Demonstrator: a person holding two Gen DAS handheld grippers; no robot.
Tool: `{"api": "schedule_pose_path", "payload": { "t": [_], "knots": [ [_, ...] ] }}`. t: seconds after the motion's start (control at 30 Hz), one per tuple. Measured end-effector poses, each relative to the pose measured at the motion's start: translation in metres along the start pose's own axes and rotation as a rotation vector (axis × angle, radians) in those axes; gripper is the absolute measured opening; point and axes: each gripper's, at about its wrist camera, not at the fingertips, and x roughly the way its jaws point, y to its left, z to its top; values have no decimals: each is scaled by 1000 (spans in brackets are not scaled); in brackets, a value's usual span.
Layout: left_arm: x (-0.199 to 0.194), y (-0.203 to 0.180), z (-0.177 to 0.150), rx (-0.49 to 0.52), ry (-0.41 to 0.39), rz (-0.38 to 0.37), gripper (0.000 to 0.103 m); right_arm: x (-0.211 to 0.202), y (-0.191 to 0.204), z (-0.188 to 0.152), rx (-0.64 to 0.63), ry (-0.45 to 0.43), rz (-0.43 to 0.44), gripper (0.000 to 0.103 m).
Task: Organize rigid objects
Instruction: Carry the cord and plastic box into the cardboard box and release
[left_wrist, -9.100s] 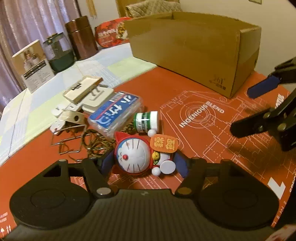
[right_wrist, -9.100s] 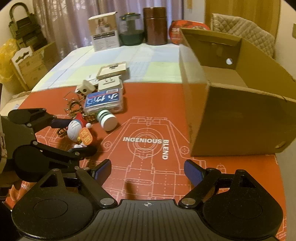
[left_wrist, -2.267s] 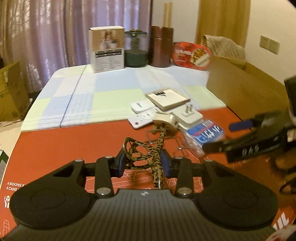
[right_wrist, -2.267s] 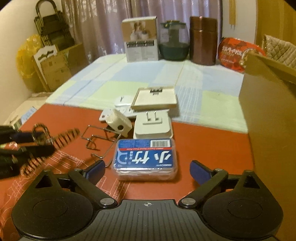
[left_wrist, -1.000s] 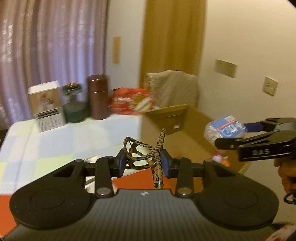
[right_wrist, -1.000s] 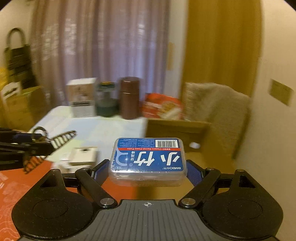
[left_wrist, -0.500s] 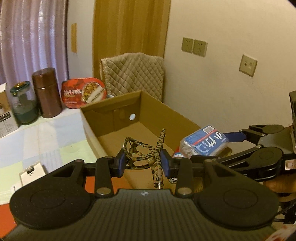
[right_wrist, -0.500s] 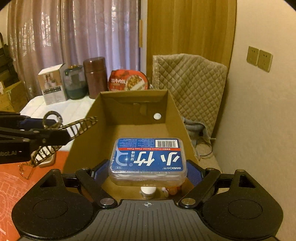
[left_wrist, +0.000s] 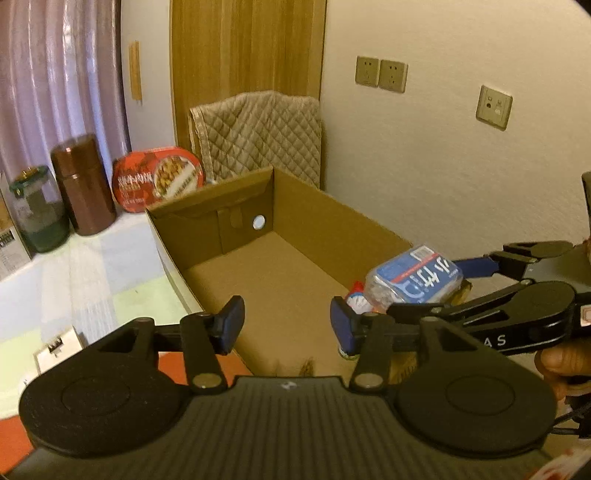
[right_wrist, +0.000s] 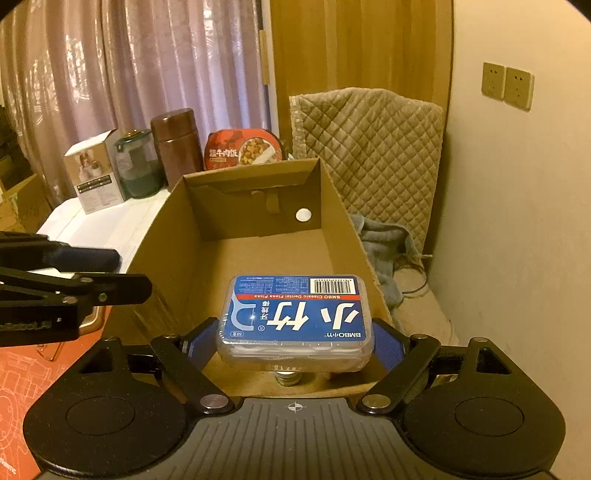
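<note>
Floss box (right_wrist: 295, 320) sits squeezed between the right gripper (right_wrist: 294, 341) pads above the near end of the cardboard box (right_wrist: 343, 218), so lower it gently before letting go, while the left gripper (left_wrist: 287, 323) jaws are opening, empty.

Brown canister (right_wrist: 174, 146) beside green jar (right_wrist: 137, 168); quilted cushion (right_wrist: 369, 147) against wall.

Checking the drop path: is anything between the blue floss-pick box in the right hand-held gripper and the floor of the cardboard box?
Nothing visible blocks it. The floss-pick box, held by the right hand-held gripper, hangs over the open cardboard box; small items already lie at the near end beneath it, while the floor beyond is bare.
</note>
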Motion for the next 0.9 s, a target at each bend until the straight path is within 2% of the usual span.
{"api": "schedule_pose_path", "payload": {
  "t": [0.3,0.7,0.9],
  "knots": [
    [-33,23,-3,-49,-45,80,46,-5,5,1,7,-7,24,83],
    [-56,38,-16,-92,-56,116,46,-2,28,5,12,12,86,83],
    [-66,46,-21,-112,-61,134,46,-4,28,7,47,-17,105,85]
  ]
}}
